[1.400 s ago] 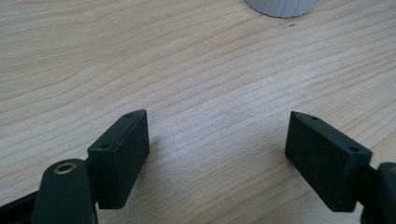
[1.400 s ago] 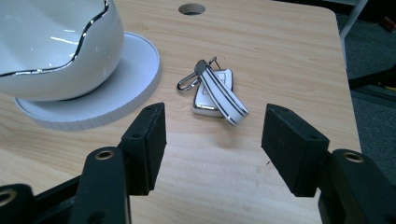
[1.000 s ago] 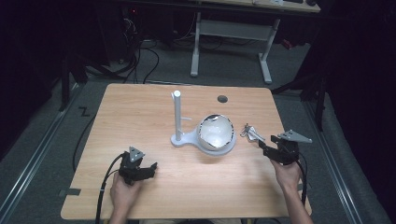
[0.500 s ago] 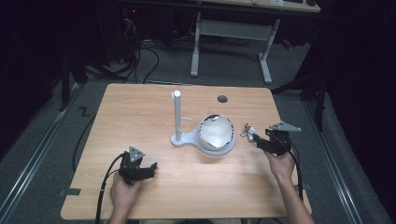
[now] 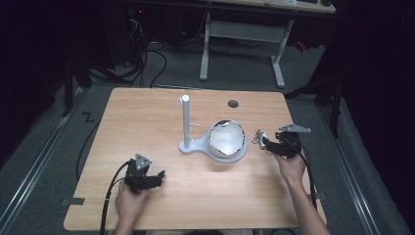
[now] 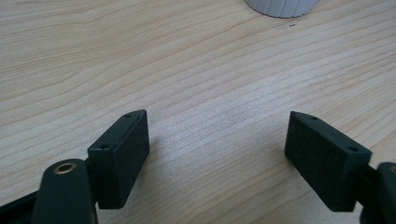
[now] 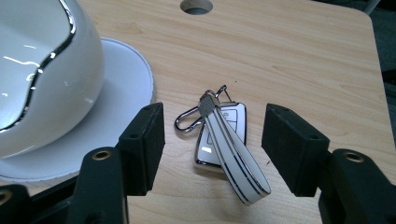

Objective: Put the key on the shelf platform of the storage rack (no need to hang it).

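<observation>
A wooden worktop (image 5: pixel 161 122) is seen from above. Near its middle a white stand (image 5: pixel 186 128) with a tall thin post is set, and a shiny white bowl (image 5: pixel 226 139) is placed on the round base of that stand. A small round hole (image 5: pixel 233 104) is cut in the worktop near the far edge.

The left gripper (image 5: pixel 157 177) is held in a hand (image 5: pixel 129 203) near the front left of the worktop. Its jaws are spread wide apart, and nothing but bare wood is seen between them.

The right gripper (image 5: pixel 263 142) is held just right of the bowl. Its jaws are also spread wide. A white car key (image 7: pixel 222 135) with a white strap (image 7: pixel 233 156) and a metal clip (image 7: pixel 189 120) is laid flat on the worktop between the jaws. The key is not touched by either jaw.
</observation>
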Demonstrator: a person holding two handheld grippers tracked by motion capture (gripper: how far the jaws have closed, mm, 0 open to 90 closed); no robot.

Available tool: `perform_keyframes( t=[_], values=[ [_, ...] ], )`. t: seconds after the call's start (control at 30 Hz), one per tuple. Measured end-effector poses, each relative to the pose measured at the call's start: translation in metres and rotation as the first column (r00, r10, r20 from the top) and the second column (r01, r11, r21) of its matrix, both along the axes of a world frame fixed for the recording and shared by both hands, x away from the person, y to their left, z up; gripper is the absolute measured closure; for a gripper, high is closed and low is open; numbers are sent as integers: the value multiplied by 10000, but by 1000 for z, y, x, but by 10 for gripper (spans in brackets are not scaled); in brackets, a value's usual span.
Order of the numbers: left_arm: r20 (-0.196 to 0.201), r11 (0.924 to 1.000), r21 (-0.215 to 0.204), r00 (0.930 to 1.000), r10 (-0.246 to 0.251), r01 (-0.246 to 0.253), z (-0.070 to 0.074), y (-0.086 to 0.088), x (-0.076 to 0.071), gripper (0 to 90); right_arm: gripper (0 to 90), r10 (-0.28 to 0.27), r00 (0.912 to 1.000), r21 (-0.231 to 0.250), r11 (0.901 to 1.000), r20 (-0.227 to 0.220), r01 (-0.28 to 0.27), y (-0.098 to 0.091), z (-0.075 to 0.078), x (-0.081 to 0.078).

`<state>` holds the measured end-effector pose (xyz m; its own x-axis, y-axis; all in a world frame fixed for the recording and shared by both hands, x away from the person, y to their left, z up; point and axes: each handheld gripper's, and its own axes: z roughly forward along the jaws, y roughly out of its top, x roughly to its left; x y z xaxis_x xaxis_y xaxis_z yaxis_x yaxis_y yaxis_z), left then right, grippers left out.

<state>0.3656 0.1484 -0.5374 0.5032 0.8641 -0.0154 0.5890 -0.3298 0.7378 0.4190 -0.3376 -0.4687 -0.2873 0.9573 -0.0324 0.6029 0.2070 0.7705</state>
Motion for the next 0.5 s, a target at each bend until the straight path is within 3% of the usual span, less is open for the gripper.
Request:
perform_keyframes(
  t=[0.2, 0.5],
  values=[
    [-6, 10000, -14, 10000, -2, 2, 0, 0, 0, 225, 396, -181, 9998, 214, 9996, -117, 184, -4, -4, 7],
    [-3, 10000, -26, 10000, -1, 1, 0, 0, 0, 226, 381, -438, 9984, 146, 9989, -344, 443, -5, -14, 16]
  ],
)
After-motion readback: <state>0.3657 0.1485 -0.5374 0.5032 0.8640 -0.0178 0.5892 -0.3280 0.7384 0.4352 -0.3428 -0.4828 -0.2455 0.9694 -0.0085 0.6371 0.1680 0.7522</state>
